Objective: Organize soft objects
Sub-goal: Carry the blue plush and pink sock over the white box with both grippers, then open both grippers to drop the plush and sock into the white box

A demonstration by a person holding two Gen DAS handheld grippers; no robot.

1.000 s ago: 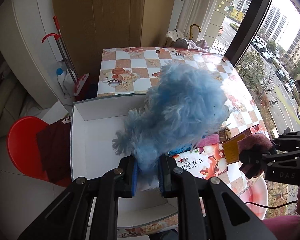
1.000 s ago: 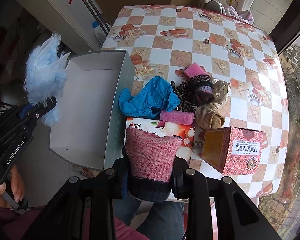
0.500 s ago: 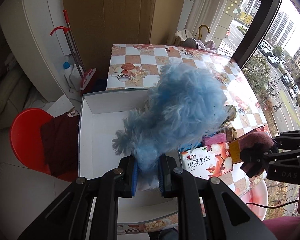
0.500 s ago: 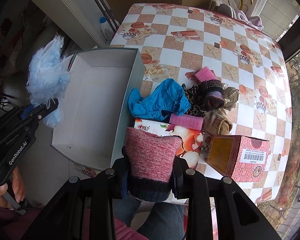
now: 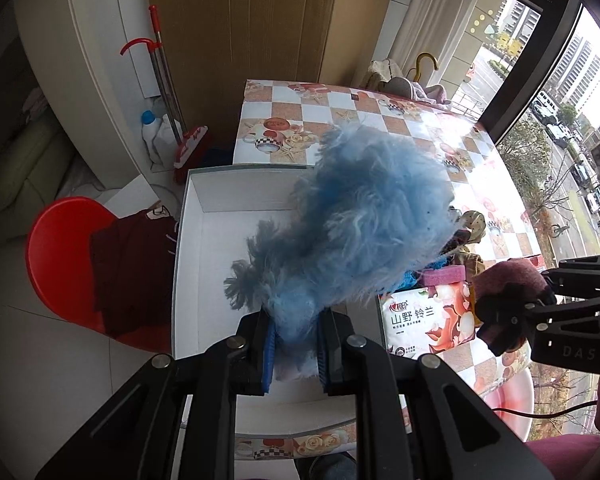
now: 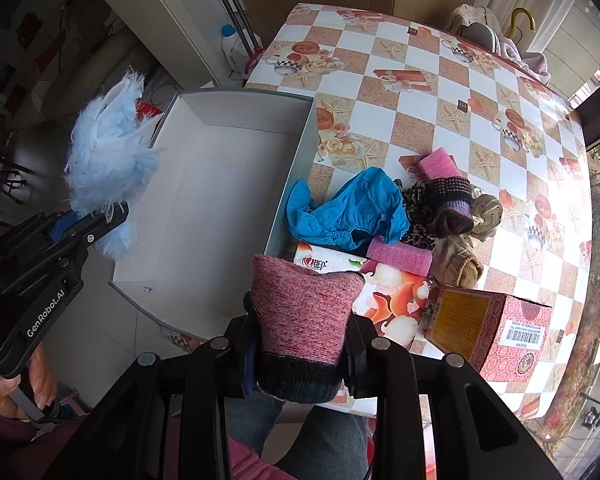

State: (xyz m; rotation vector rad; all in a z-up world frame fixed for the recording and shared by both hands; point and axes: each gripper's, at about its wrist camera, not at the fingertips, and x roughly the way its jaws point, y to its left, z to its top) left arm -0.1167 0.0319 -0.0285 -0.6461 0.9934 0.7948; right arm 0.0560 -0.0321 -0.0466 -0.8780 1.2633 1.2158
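My left gripper (image 5: 296, 350) is shut on a fluffy light-blue plush (image 5: 364, 216), held above the white box (image 5: 196, 264); the same plush (image 6: 108, 160) shows left of the box (image 6: 296, 168) in the right wrist view. My right gripper (image 6: 300, 354) is shut on a pink knitted sock with a dark cuff (image 6: 304, 312), near the box's front right corner. That sock (image 5: 508, 284) and the right gripper (image 5: 512, 312) also appear at the right of the left wrist view. On the checkered table (image 6: 420, 92) lie a blue cloth (image 6: 352, 212), two pink sponges (image 6: 400, 256) and rolled socks (image 6: 452, 204).
A tissue pack (image 6: 384, 296) and a red carton (image 6: 496, 320) sit at the table's front edge. A red chair (image 5: 60, 256) with a dark garment stands left of the box. A mop (image 5: 164, 80) and a bottle (image 5: 152, 136) lean by the wall.
Both views have shifted a little: the box and table now sit further right in each frame. Each gripper keeps its hold on its soft object.
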